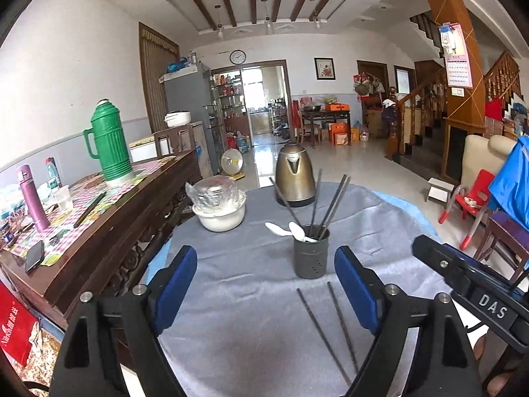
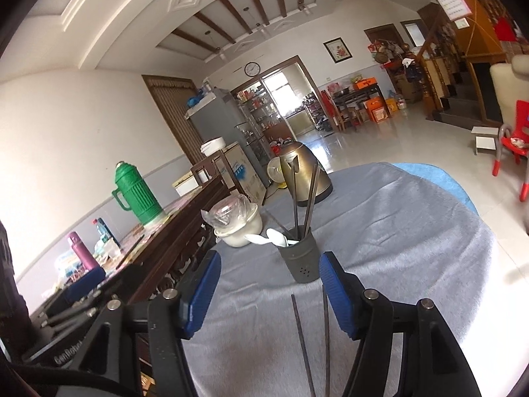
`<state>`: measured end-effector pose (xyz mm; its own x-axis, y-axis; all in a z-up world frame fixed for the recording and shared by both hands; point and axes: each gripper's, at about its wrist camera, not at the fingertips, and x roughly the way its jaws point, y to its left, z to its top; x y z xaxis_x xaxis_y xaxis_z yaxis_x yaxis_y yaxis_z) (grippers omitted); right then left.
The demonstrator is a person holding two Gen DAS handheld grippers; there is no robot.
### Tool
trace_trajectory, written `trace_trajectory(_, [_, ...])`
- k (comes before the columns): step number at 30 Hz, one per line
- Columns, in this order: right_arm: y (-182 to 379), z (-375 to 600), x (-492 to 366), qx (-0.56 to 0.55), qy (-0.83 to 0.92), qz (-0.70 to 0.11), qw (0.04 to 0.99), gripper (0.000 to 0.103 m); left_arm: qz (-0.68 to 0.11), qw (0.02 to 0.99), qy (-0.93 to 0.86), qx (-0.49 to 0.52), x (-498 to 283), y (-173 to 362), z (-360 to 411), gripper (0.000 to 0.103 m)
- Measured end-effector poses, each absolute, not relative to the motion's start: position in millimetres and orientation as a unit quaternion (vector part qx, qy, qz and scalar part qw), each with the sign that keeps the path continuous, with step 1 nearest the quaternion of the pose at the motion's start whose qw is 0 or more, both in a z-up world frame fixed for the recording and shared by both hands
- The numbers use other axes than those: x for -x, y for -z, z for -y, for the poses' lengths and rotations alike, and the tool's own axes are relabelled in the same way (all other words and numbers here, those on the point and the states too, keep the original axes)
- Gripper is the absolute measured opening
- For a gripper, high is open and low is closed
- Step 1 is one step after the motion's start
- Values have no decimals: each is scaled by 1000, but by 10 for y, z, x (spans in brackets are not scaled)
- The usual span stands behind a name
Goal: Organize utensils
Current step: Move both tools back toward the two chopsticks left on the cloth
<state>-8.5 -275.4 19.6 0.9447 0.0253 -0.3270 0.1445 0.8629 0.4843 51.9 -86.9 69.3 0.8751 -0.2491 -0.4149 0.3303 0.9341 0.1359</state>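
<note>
A dark grey utensil holder [image 1: 311, 256] [image 2: 300, 262] stands on the grey cloth of the round table. Several dark chopsticks [image 1: 334, 201] [image 2: 305, 198] and white spoons [image 1: 291, 230] [image 2: 271, 238] stick out of it. Two loose dark chopsticks [image 1: 325, 330] [image 2: 314, 340] lie on the cloth in front of the holder. My left gripper [image 1: 266, 284] is open and empty above the cloth, just short of the holder. My right gripper [image 2: 269, 291] is open and empty, with the loose chopsticks between its fingers' lines. The right gripper's body shows in the left wrist view [image 1: 469, 281].
A bronze kettle [image 1: 294, 173] [image 2: 304, 173] stands behind the holder. A white bowl with clear plastic cups [image 1: 220, 203] [image 2: 238, 223] sits at the table's left. A dark wooden sideboard [image 1: 109, 231] with a green thermos [image 1: 110, 142] is on the left. A red chair [image 1: 472, 198] stands on the right.
</note>
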Motion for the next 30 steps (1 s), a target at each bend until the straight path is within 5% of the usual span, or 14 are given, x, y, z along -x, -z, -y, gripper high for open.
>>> trace_trajectory(30, [476, 2952, 129, -294, 67, -209, 930, 66, -234, 955, 155, -98, -376, 33, 714, 86])
